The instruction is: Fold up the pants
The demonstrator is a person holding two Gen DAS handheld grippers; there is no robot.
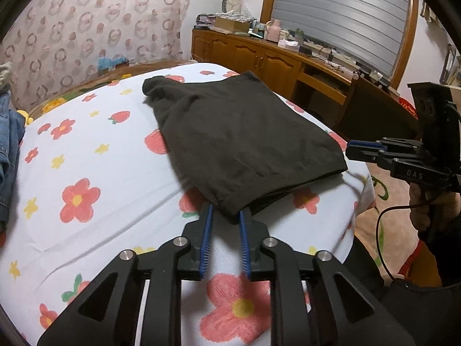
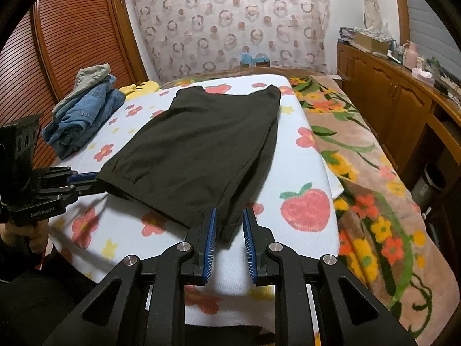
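Black folded pants point(image 1: 239, 141) lie flat on the flowered sheet point(image 1: 95, 155), their near-left corner between the parted fingers of the left gripper point(image 1: 226, 216), their near-right corner between those of the equally parted right gripper point(image 2: 229, 219)

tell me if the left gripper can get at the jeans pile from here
Probably not without moving: the left gripper sits open at the black pants' near corner, while the jeans pile lies across the floral sheet.
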